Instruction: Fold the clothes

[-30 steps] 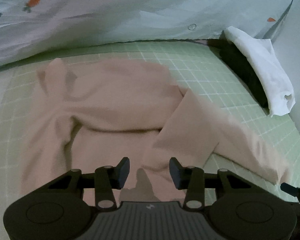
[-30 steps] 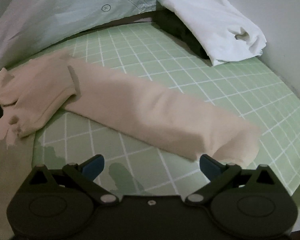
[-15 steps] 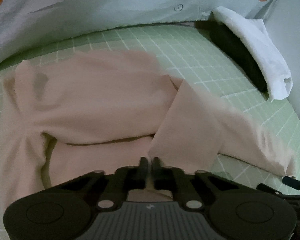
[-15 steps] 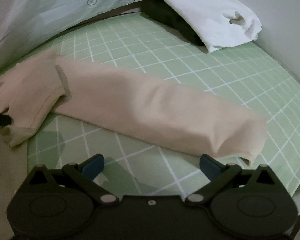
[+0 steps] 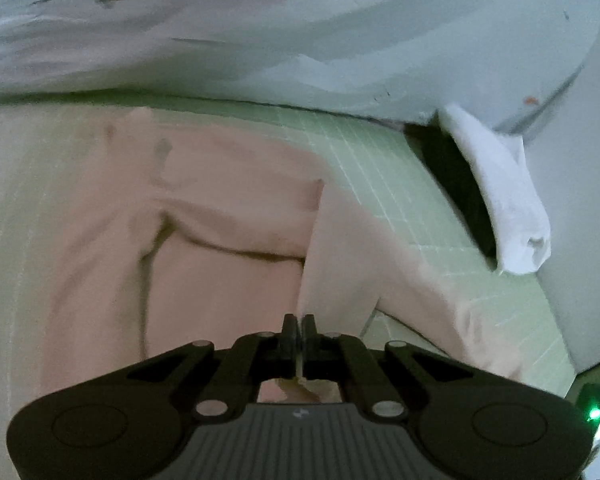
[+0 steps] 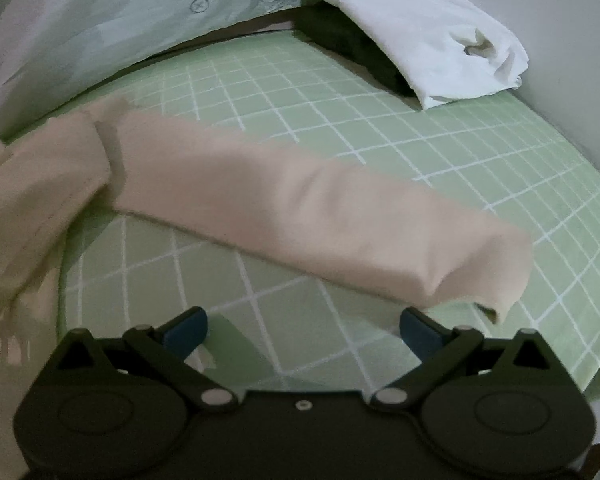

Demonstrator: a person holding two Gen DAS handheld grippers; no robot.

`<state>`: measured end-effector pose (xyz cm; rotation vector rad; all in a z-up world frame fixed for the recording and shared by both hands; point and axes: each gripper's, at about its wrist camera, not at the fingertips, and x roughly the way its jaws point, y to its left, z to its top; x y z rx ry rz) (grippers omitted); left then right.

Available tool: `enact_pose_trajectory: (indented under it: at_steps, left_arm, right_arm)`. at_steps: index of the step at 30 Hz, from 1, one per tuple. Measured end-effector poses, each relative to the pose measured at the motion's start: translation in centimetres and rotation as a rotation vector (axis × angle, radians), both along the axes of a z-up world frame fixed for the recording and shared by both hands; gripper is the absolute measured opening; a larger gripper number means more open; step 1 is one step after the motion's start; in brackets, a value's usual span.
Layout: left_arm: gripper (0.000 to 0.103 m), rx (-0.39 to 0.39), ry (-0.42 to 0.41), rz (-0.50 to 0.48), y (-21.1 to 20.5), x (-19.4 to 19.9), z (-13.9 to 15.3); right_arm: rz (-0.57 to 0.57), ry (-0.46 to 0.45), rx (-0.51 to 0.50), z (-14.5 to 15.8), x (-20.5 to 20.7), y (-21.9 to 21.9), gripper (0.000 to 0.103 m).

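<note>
A beige long-sleeved top lies on a green grid mat. My left gripper is shut on the top's near edge, where the body meets the right sleeve, and the cloth rises in a taut fold from the jaws. In the right wrist view the sleeve stretches across the mat to a cuff at the right. My right gripper is open and empty, just short of the sleeve's near edge.
A white folded garment rests on a dark block at the back right; it also shows in the left wrist view. A pale printed sheet hangs along the back. A grey wall bounds the right side.
My left gripper closed on the top's edge and has lifted it, pulling the cloth taut. My right gripper has moved closer to the sleeve and stays open.
</note>
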<state>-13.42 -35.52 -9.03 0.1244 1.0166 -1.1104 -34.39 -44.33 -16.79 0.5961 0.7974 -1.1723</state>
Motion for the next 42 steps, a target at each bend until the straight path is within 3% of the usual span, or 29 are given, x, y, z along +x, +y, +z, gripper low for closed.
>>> enact_pose_trajectory:
  at_steps: [10,19,26,33,35,37,40,42]
  left_arm:
    - [0.002,-0.078,0.194,0.221,11.2,-1.3,0.3]
    - [0.002,-0.057,0.265,0.415,18.6,-1.2,-1.1]
    - [0.002,0.046,0.277,0.487,21.1,-1.0,-2.7]
    - [0.004,0.181,0.322,0.509,20.1,-0.1,-4.8]
    - [0.013,0.194,0.304,0.502,19.5,0.0,-4.5]
    - [0.031,0.199,0.278,0.487,18.8,0.0,-3.9]
    - [0.041,0.207,0.238,0.465,17.7,0.1,-3.1]
    - [0.042,0.212,0.212,0.450,16.9,0.1,-2.5]
  right_arm:
    - [0.049,-0.010,-0.034,-0.1,-0.6,2.8,0.103]
    - [0.032,-0.014,-0.052,-0.3,-0.5,3.4,0.103]
    - [0.018,-0.020,-0.074,-0.4,-0.5,3.9,0.103]
    - [0.009,-0.019,-0.073,-0.3,-0.4,4.0,0.103]
    - [0.011,-0.019,-0.071,-0.3,-0.4,3.9,0.103]
    - [0.017,-0.019,-0.067,-0.3,-0.3,3.8,0.103]
    - [0.021,-0.018,-0.046,-0.2,-0.3,3.4,0.103]
    - [0.015,-0.025,-0.031,0.0,-0.3,3.1,0.103]
